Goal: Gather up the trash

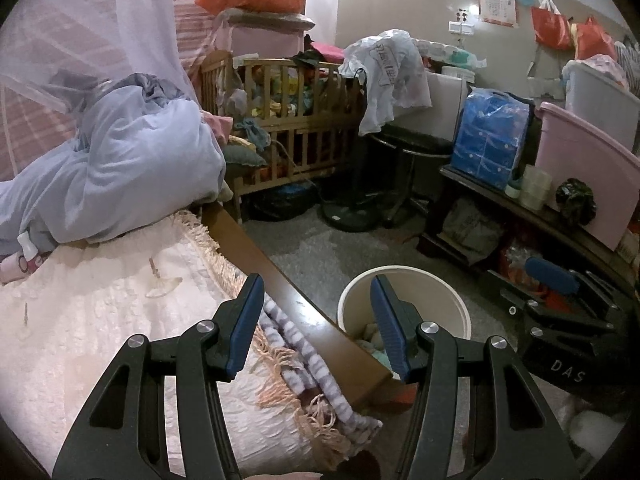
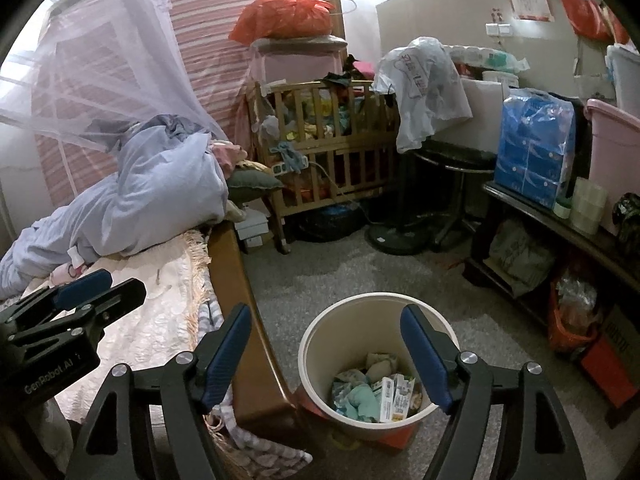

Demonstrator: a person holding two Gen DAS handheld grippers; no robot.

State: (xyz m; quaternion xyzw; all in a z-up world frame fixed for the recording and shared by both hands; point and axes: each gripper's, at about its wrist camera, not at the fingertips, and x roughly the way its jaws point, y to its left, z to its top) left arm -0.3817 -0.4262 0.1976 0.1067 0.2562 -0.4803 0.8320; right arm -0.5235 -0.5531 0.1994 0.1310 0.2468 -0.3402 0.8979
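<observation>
A cream waste bin point(image 2: 320, 344) stands on the grey floor beside the bed's wooden side rail; it also shows in the left wrist view point(image 1: 448, 292). Inside it lies trash point(image 2: 376, 392): crumpled tissues, a teal scrap and a small white carton. My right gripper point(image 2: 326, 360) is open and empty, hovering above the bin. My left gripper point(image 1: 316, 324) is open and empty over the bed edge, left of the bin. Each gripper shows in the other's view, the left gripper point(image 2: 76, 304) at the left and the right gripper point(image 1: 560, 300) at the right.
The bed point(image 1: 100, 300) has a cream fringed cover and a bundled blue quilt point(image 1: 120, 168). A wooden crib point(image 2: 328, 152), a fan base point(image 2: 396, 236), a stool and a low bench point(image 2: 560, 224) with a pink tub and blue tissue pack ring the grey floor point(image 2: 380, 272).
</observation>
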